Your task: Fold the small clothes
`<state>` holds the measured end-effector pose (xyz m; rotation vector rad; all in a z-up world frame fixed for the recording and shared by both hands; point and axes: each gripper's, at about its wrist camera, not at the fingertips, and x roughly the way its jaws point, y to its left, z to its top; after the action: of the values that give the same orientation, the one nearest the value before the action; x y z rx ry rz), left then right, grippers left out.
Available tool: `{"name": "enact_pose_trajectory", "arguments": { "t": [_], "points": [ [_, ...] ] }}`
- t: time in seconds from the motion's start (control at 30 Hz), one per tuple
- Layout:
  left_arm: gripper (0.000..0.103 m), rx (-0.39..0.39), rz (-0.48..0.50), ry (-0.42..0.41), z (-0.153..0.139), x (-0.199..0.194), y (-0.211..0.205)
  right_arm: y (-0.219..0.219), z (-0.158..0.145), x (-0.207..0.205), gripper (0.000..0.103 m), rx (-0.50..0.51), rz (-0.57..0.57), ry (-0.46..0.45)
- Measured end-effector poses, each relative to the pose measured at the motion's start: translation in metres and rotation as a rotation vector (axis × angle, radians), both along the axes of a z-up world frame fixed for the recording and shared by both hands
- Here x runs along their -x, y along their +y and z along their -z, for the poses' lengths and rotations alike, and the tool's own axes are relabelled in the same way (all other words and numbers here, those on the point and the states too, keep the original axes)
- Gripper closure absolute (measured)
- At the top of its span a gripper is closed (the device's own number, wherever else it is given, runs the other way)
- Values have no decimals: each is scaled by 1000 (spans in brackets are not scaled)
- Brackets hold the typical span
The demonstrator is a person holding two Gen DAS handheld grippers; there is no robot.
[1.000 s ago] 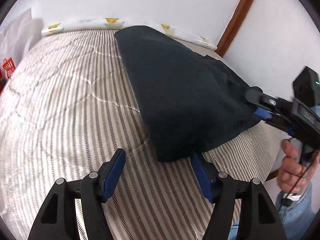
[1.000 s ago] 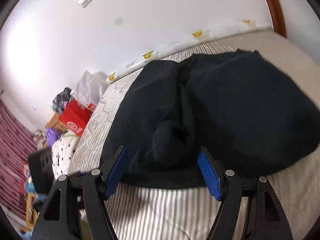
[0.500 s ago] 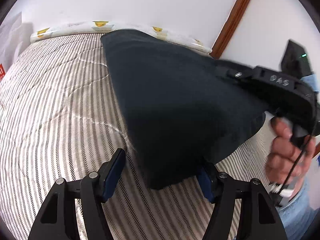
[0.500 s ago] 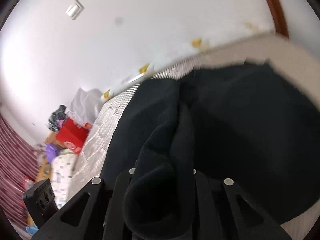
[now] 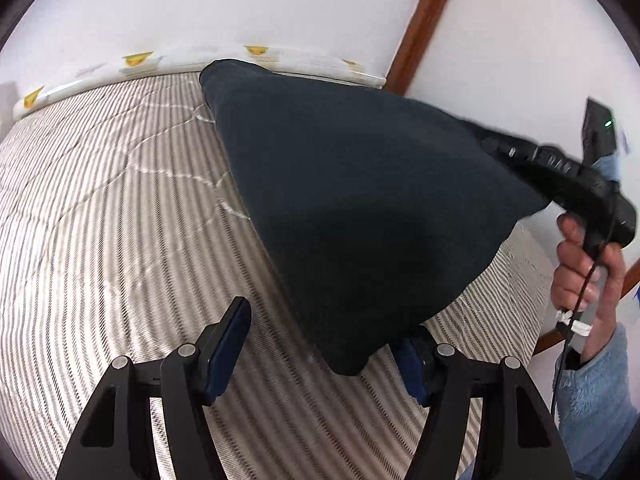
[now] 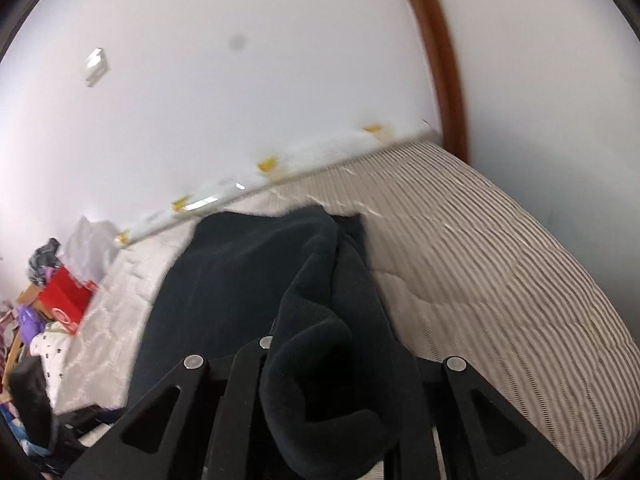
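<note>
Hanging lifted at one side, the dark garment (image 5: 360, 208) slopes down onto the striped mattress (image 5: 100, 220), its far corner touching the mattress near the wall. The right gripper (image 6: 320, 380) has its fingers clamped together on a bunched fold of it. The left gripper (image 5: 320, 354) stands wide apart and holds nothing, the cloth's low corner drooping between its blue pads (image 5: 228, 344). A patterned bolster (image 5: 140, 60), white wall and brown trim (image 5: 420, 24) lie behind; a red box (image 6: 64, 294) and clutter sit beside the bed.
</note>
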<state>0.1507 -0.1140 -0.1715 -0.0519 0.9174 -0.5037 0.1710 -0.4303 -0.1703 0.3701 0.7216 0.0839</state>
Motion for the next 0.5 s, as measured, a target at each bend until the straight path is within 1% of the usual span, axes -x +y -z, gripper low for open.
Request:
{"name": "enact_pose_trajectory", "arguments": {
  "t": [0.1, 0.13, 0.2, 0.27, 0.33, 0.4, 0.47, 0.5],
  "points": [
    [40, -9, -2, -9, 0, 1, -6, -7, 23, 2, 90, -36, 3, 43],
    [42, -11, -6, -9, 0, 0, -7, -9, 26, 1, 89, -50, 8, 46],
    [48, -6, -5, -4, 0, 1, -7, -12, 27, 6, 85, -62, 20, 40],
    [55, 0, -2, -3, -1, 1, -9, -15, 22, 12, 79, -52, 26, 45],
    [60, -3, 0, -5, -3, -1, -8, -20, 19, 19, 75, -67, 21, 41],
    [61, -10, -10, -9, -3, -1, -9, -23, 17, 28, 66, -73, 12, 70],
    [65, -3, -19, -8, -3, -3, -11, -25, 16, 37, 51, -55, 20, 84],
    [66, 0, -22, -7, -3, -3, -10, -26, 17, 41, 47, -51, 30, 90]
  ]
}}
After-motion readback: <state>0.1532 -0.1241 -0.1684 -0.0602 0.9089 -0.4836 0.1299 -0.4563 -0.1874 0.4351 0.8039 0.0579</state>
